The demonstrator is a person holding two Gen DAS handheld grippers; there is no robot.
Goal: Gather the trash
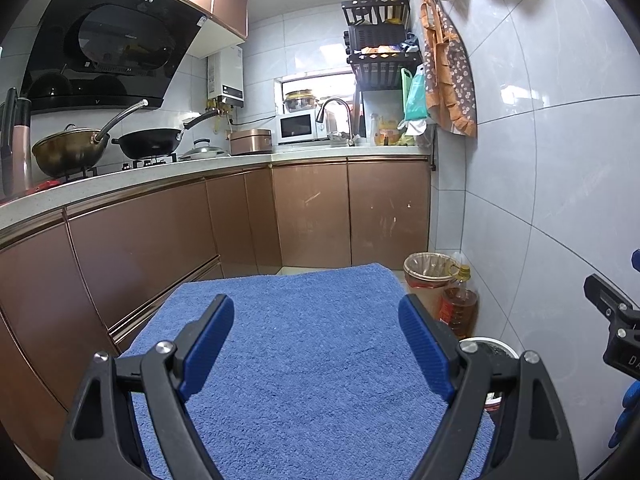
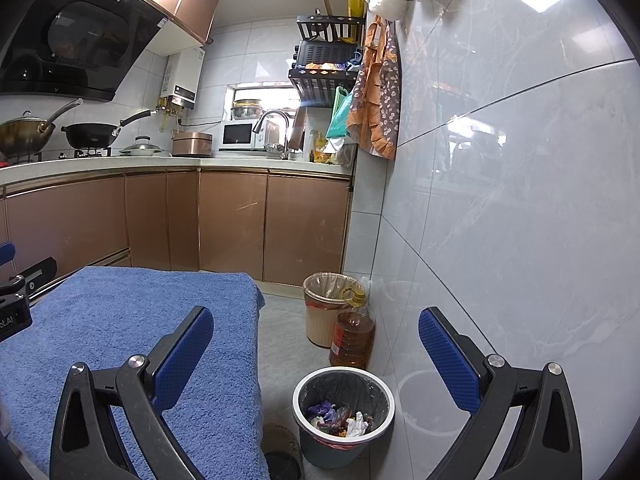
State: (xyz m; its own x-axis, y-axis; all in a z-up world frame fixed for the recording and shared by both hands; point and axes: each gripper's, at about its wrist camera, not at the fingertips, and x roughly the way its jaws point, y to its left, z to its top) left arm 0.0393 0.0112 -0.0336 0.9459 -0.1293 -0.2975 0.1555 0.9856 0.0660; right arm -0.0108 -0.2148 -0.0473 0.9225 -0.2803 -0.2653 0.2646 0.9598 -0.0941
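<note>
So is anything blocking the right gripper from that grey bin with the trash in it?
Nothing visible does. The open right gripper hangs above the round grey trash bin, beside the blue towel.

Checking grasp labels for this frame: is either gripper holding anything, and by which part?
Nothing is held. The left gripper is open over the blue towel; the right gripper is open above the grey trash bin.

Rough blue terry towel (image 2: pixel 132 320) (matt), glossy grey wall tiles (image 2: pixel 520 200), shiny copper-toned cabinet doors (image 1: pixel 312 212)
</note>
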